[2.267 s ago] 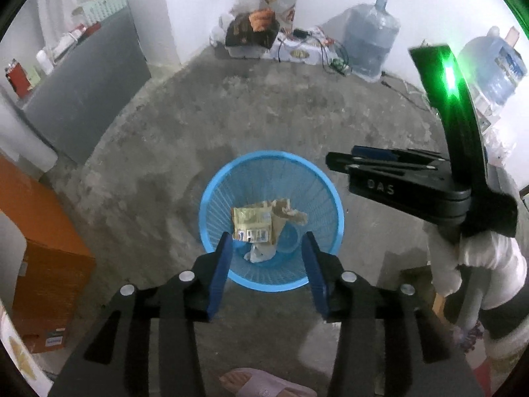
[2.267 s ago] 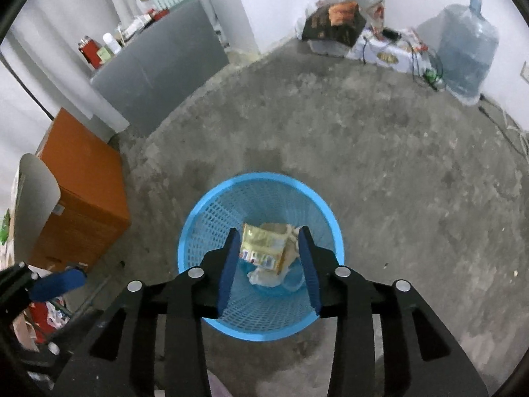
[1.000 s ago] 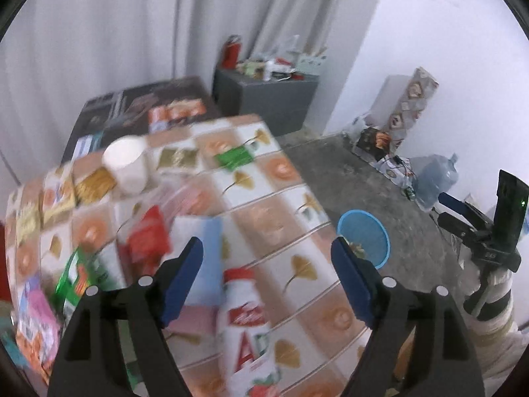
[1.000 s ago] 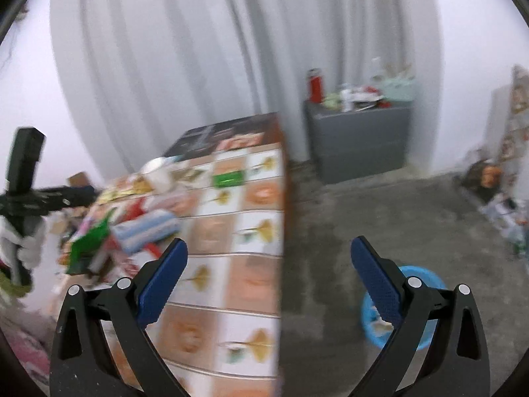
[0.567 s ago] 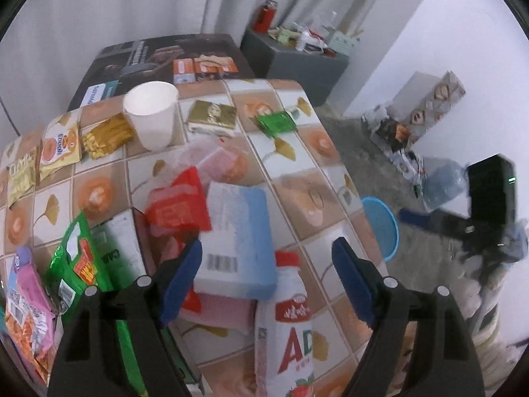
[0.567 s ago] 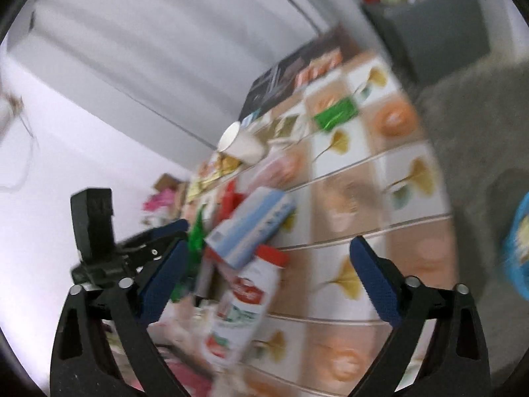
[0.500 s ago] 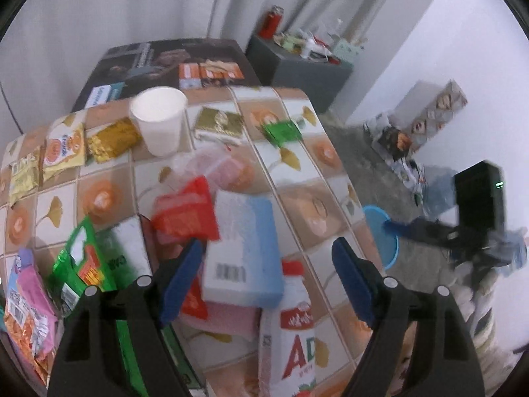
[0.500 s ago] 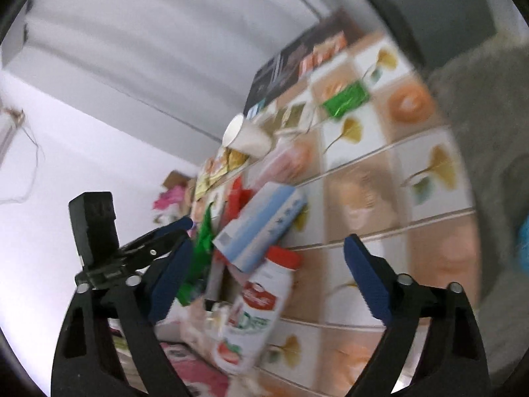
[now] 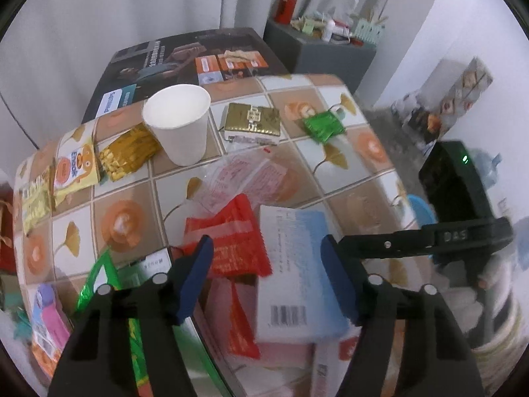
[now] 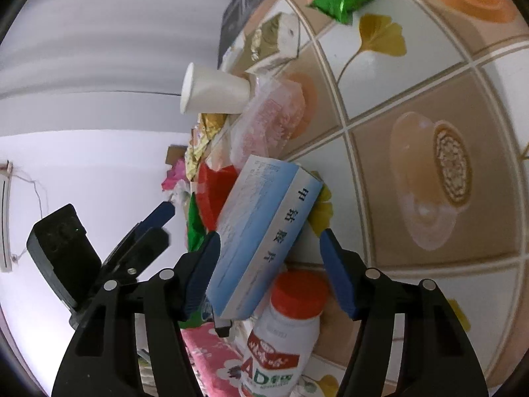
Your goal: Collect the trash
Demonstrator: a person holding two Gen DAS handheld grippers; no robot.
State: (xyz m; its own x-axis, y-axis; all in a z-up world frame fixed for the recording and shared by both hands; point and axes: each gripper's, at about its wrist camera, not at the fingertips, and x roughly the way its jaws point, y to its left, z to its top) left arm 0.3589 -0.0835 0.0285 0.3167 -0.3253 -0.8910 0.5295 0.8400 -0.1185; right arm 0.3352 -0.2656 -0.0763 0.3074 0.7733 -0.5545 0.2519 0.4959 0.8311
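Trash lies on a tiled table (image 9: 360, 145). A blue-and-white box (image 9: 297, 278) rests on a red wrapper (image 9: 228, 231) and a white bottle with a red cap (image 10: 284, 330). My left gripper (image 9: 267, 281) is open above the red wrapper and the box. My right gripper (image 10: 269, 271) is open with its jaws on either side of the box (image 10: 261, 231), not touching it. Farther off are a white paper cup (image 9: 180, 122), a gold packet (image 9: 253, 122), a green wrapper (image 9: 325, 125) and a clear pink-printed bag (image 9: 244, 178).
The blue bin (image 9: 418, 210) stands on the floor past the table's right edge, partly hidden by the right gripper (image 9: 456, 205). Snack packets (image 9: 76, 168) line the table's left side. A dark board (image 9: 185, 56) and a grey cabinet (image 9: 324, 46) are behind.
Both grippers have swung from above the blue bin back over the table. They have dropped closer to the trash pile, and the right gripper now straddles the blue-and-white box.
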